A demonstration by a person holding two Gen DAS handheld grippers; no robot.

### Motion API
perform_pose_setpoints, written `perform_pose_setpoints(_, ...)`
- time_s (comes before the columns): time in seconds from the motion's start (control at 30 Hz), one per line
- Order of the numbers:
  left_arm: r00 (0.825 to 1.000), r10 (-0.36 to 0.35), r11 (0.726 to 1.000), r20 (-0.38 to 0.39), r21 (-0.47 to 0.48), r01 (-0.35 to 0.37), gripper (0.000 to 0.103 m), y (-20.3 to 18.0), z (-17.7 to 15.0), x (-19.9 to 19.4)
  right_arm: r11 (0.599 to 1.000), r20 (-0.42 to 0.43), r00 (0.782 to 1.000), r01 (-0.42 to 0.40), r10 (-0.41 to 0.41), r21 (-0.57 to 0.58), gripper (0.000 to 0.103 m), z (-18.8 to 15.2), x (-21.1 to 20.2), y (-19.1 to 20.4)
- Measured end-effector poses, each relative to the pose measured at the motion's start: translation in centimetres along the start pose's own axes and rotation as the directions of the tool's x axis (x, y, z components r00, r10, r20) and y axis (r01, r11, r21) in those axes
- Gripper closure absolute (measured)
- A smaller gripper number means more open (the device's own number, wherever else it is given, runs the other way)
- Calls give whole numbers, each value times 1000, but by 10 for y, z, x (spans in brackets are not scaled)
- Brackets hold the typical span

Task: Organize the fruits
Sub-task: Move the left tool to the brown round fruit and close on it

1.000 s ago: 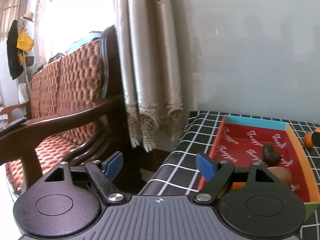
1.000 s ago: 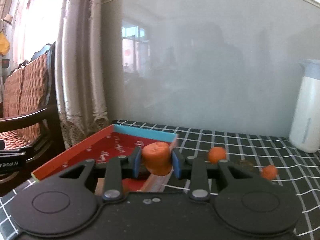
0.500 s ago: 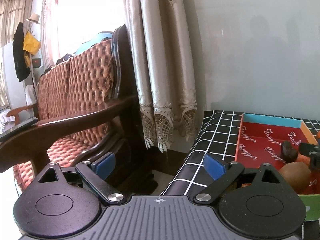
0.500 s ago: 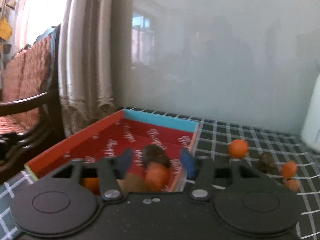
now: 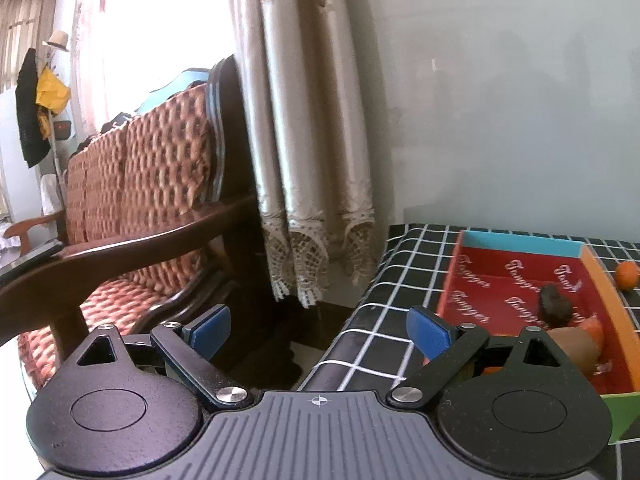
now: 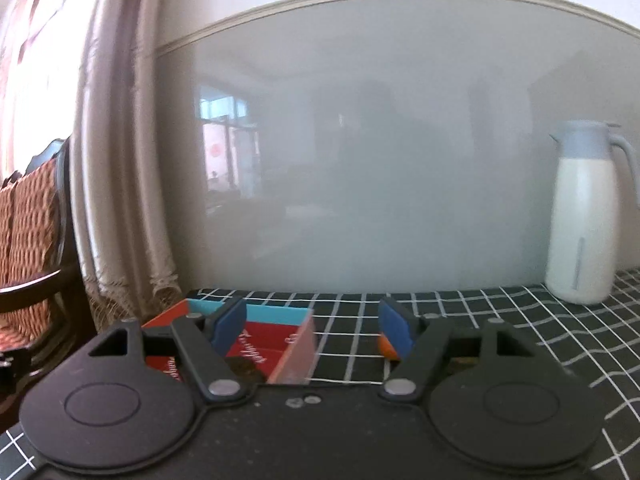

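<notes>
Released a moment ago, the orange fruit that sat pinched in the right gripper [image 6: 312, 326] now lies in the tray; its jaws have just been opening and stand spread with nothing between them, lifted so that only the tray's near corner shows below. Left gripper [image 5: 318, 326]: its jaws have also widened and are spread and empty, hanging off the table's corner beside the tray [image 5: 608, 292].

Nearest in the left wrist view, partly hidden behind that gripper's right arm, a brown kiwi-like fruit [image 5: 576, 346] and an orange fruit [image 5: 594, 328] lie touching in the tray's near end; a dark wrinkled fruit [image 5: 554, 306] sits just beyond them on the red floor. Outside the tray's orange wall, a small orange fruit [image 5: 626, 275] rests on the checked tablecloth [image 5: 400, 268]. In the right wrist view an orange piece [image 6: 387, 346] peeks from behind the right finger, on the cloth. Farther back stands a white jug [image 6: 582, 236].

Progress, as judged: several fruits are already gathered in the tray; at least one or two loose ones remain on the cloth to be collected.
</notes>
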State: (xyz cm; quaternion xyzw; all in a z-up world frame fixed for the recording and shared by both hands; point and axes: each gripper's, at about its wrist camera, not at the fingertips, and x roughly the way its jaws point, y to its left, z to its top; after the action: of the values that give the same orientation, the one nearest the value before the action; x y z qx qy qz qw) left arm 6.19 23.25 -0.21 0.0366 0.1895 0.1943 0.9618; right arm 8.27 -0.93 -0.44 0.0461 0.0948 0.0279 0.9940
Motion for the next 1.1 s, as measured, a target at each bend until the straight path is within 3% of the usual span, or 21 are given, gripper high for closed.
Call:
perform_pose_setpoints(0.63, 984, -177, 984, 35, -6, 177, 9, -83, 13, -32, 987, 37, 987, 152, -154, 58, 30, 11, -42, -96)
perform_pose_setpoints(0.93, 955, -297, 955, 27, -2, 297, 9, -126, 13, -45, 965, 27, 970, 237, -241, 115, 30, 13, -59, -149)
perform_pose_setpoints(1.1, 936, -351, 932, -5, 92, 350, 9, -169, 7, -53, 961, 19, 966, 255, -258, 112, 30, 12, -64, -164)
